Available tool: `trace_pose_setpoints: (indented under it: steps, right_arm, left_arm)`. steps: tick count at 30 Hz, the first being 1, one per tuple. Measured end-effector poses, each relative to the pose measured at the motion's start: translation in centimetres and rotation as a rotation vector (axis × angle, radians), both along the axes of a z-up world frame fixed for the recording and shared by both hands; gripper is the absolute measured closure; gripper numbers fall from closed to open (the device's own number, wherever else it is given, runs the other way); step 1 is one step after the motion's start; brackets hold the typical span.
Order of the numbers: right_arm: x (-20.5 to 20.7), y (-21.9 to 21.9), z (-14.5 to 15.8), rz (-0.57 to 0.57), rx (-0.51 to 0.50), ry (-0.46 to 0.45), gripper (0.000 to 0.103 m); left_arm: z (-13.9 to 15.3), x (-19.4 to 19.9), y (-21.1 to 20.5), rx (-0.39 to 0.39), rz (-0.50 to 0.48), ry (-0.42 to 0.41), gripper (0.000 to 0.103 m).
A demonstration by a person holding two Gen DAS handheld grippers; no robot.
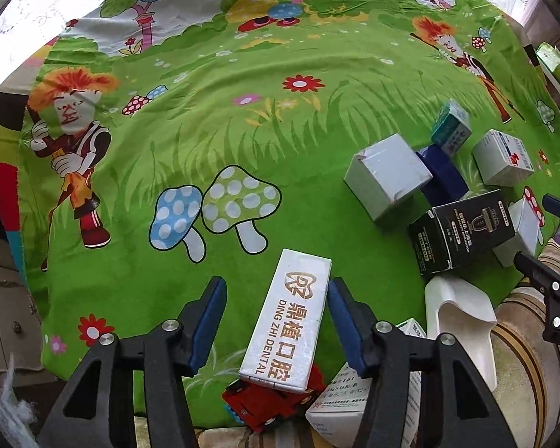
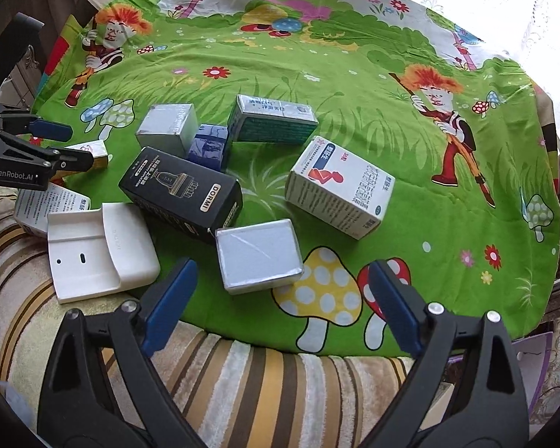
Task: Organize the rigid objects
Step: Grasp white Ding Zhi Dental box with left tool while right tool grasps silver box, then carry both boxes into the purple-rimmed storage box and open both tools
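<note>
Dental box | propped on red toy | between spread left hand-held gripper fingers | may slide when pinched | right hand-held gripper spread, empty

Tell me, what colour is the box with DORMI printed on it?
The DORMI box is black with gold lettering and a gold picture, clearest in the right wrist view.
</note>
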State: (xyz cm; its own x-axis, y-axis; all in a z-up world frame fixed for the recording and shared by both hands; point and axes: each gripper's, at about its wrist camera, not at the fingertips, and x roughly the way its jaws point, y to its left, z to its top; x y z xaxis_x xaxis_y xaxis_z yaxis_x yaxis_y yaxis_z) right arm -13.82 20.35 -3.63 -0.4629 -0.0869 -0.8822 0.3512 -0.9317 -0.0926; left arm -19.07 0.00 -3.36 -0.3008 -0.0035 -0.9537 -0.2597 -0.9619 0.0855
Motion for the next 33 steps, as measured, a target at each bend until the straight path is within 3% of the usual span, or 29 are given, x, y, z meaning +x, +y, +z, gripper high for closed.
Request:
trace_pose_setpoints:
  steps: [4, 7, 13, 23, 33]
  right_arm:
    - [-0.3, -0.1, -0.6, 0.009, -0.003, -0.025, 0.040]
    - [-0.2, 0.1, -0.5, 0.005, -0.015, -0.024, 0.052]
    - [0.4, 0.3, 0.0, 0.001, -0.029, 0.005, 0.053]
    - [2.6, 1.9, 2.1, -0.057, -0.067, 0.083, 0.053]
    - [5.8, 4.6, 3.9, -0.121, -0.108, 0.121, 0.053]
  left_arm:
    - [-0.3, 0.0, -0.3, 0.010, 0.010, -0.003, 0.068]
    - [0.1, 0.2, -0.6, 0.017, 0.025, 0.014, 0.071]
    - [1.5, 0.8, -1.6, 0.031, 0.079, 0.074, 0.071]
    - [5.0, 4.1, -2.4, 0.137, 0.174, 0.215, 0.071]
    - [6.5, 8.4, 2.3, 0.263, 0.097, 0.264, 0.071]
